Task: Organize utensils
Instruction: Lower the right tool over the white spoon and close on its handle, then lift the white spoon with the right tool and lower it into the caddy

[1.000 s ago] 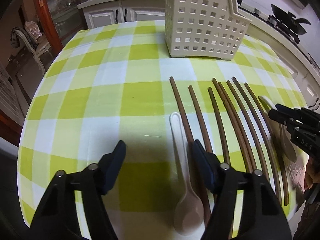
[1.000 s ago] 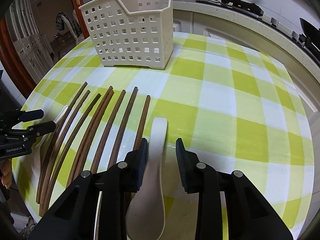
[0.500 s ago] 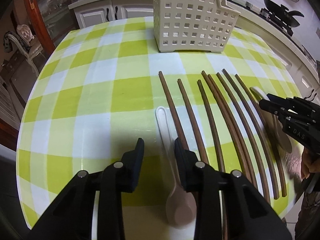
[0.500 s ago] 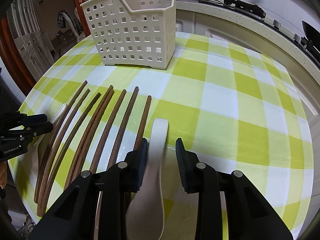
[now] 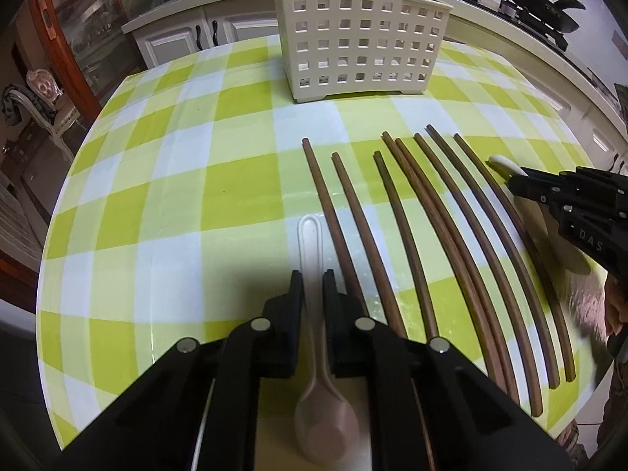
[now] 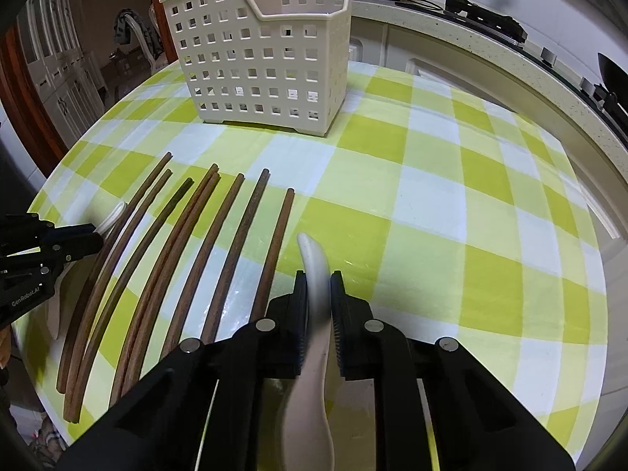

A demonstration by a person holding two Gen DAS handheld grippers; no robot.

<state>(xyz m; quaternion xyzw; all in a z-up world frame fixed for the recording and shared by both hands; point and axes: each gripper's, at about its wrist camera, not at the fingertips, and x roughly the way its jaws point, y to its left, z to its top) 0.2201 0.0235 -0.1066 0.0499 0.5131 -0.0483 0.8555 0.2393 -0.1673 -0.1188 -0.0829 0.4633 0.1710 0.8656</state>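
Observation:
My left gripper (image 5: 312, 280) is shut on the handle of a white spoon (image 5: 314, 243) lying on the green checked tablecloth. My right gripper (image 6: 318, 282) is shut on a second white spoon (image 6: 314, 259), tilted on its edge between the pads. Several brown chopsticks (image 5: 431, 212) lie side by side between the two spoons; they also show in the right wrist view (image 6: 188, 251). A cream perforated utensil basket (image 5: 357, 27) stands upright at the far side of the table, also in the right wrist view (image 6: 267, 51). Each gripper shows at the edge of the other's view.
The round table's edge (image 6: 604, 274) curves close on the right. A white counter (image 6: 490, 51) with black cookware runs behind it. White cabinets (image 5: 188, 39) and a chair (image 5: 35, 94) stand at the back left.
Both grippers have closed from wide open onto their spoons. The left one moved forward toward the basket; the right spoon has tipped onto its edge between the pads.

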